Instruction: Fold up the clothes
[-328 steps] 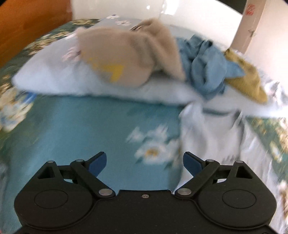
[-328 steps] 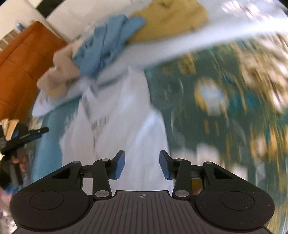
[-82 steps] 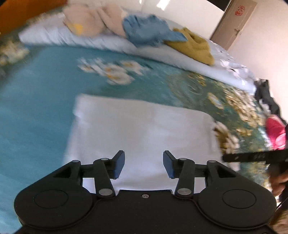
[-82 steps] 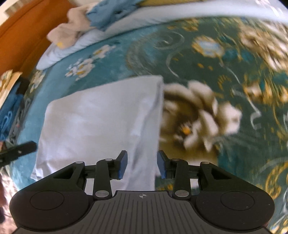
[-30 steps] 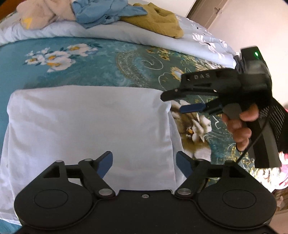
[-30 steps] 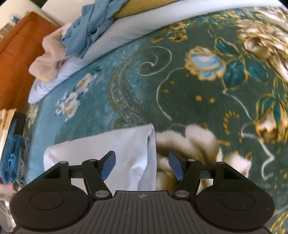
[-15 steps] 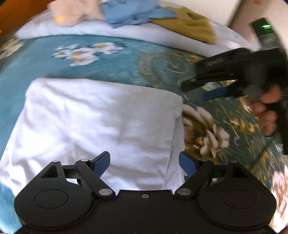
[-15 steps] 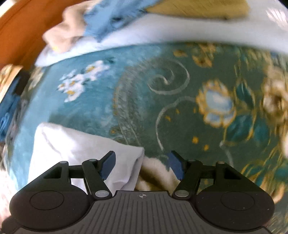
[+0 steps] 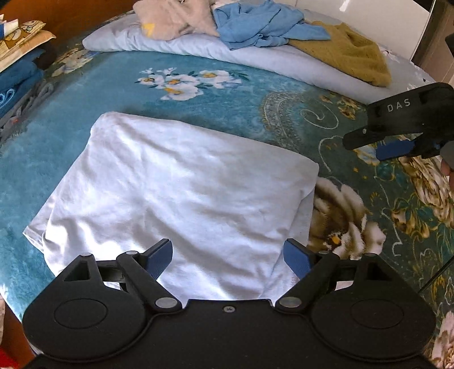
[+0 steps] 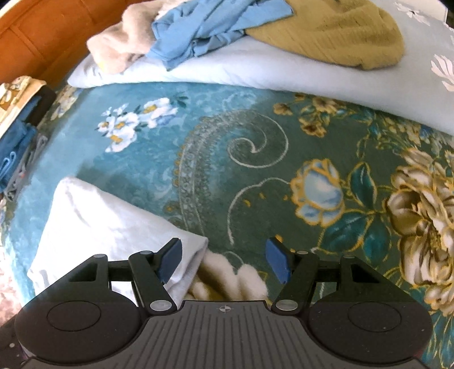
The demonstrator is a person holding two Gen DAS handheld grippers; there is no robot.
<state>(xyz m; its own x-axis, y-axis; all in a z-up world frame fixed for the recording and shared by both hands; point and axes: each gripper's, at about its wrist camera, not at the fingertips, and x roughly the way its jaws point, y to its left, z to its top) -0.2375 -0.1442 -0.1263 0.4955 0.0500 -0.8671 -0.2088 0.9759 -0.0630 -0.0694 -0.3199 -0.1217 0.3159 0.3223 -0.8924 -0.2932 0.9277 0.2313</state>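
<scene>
A white garment (image 9: 181, 195) lies folded into a rough rectangle on the teal flowered blanket (image 9: 227, 93). My left gripper (image 9: 228, 255) hangs open above its near edge, nothing between the blue pads. In the left wrist view my right gripper (image 9: 388, 143) shows at the right edge, held in a hand, clear of the cloth. From the right wrist view, the right gripper (image 10: 224, 261) is open over the blanket, just off the garment's (image 10: 107, 227) right corner, holding nothing.
A pale blue quilt (image 9: 255, 54) runs along the far side, carrying a beige garment (image 9: 173, 17), a blue garment (image 9: 264, 25) and a mustard sweater (image 9: 349, 54). Folded blue cloth and a cushion (image 9: 20, 65) lie at the far left beside a wooden headboard (image 10: 42, 31).
Both grippers drew back and rolled. The right one rose away from the garment's right edge toward the right. The left one's jaws stand slightly wider. The white garment stays flat.
</scene>
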